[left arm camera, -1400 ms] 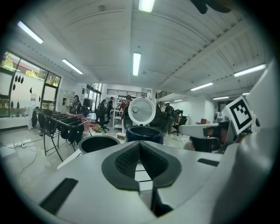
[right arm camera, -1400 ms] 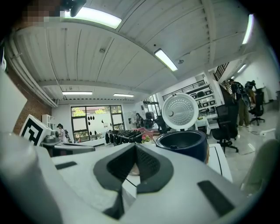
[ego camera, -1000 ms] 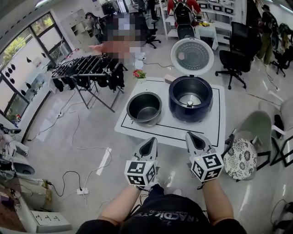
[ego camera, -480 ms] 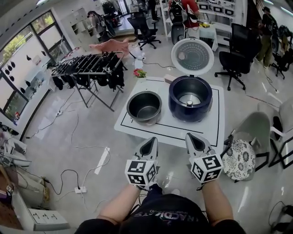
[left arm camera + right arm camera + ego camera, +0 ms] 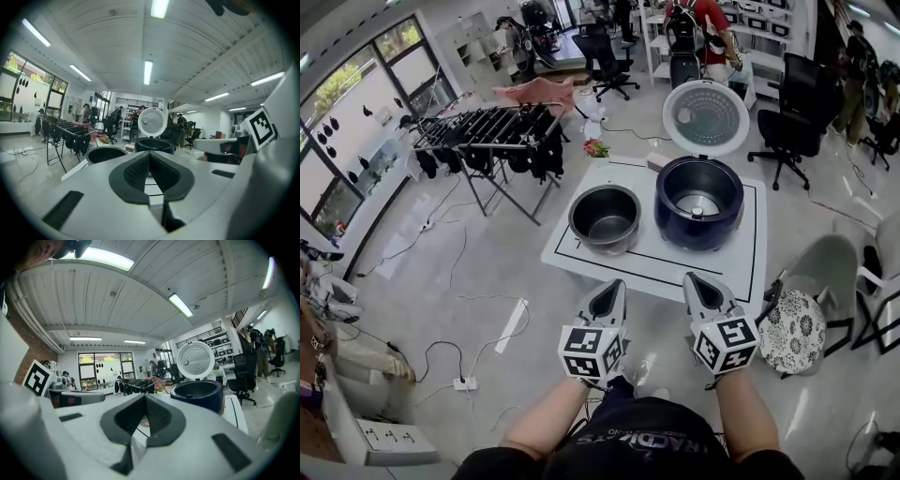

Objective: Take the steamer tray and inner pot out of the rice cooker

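Just short of the near edge of the white table (image 5: 581, 267), the left gripper (image 5: 610, 292) and the right gripper (image 5: 696, 284) hang side by side, both pointing at it. Each has its jaws pressed fully together with nothing between them.

On the table, the inner pot (image 5: 605, 217) stands out of the rice cooker (image 5: 698, 202), just to its left and ahead of the left gripper. The dark blue cooker is ahead of the right gripper. Its lid (image 5: 705, 117) is tipped up at the back and its heating plate shows inside.

Left of the table stands a drying rack (image 5: 487, 131) hung with dark clothes, and a small bunch of flowers (image 5: 596, 148) lies past the far corner. A patterned stool (image 5: 792, 325) sits beside the right gripper, with a grey chair (image 5: 830, 262) behind it. Cables (image 5: 441, 361) and a power strip (image 5: 466, 383) lie on the floor to the left. A black office chair (image 5: 787, 112) stands beyond the cooker.
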{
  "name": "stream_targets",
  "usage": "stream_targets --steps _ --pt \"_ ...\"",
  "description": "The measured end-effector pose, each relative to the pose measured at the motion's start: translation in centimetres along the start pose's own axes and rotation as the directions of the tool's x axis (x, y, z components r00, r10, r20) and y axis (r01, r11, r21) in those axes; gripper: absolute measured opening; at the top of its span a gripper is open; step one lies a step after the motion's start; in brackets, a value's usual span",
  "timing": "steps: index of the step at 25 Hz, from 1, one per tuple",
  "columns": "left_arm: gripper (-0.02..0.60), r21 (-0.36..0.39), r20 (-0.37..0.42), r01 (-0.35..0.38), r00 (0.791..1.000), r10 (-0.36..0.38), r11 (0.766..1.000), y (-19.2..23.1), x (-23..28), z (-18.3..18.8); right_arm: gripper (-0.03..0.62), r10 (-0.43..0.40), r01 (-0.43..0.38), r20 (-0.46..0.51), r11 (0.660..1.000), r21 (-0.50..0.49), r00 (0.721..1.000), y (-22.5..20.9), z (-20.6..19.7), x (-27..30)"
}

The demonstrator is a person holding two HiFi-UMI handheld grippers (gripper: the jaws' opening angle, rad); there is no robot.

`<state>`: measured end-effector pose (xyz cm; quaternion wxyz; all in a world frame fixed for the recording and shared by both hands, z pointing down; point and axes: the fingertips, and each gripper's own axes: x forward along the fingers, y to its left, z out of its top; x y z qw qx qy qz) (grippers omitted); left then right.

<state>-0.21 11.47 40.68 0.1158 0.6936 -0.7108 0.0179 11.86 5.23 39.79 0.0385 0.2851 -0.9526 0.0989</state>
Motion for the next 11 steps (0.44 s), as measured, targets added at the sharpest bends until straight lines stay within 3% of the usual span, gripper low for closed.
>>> stream_targets --steps 11 --pt "0.002 -0.014 -0.010 -0.004 1.000 0.004 1.000 0.41 0.30 -0.60 0.002 -0.004 0.004 -0.018 1.000 0.017 1.000 -0.28 -0.76 0.37"
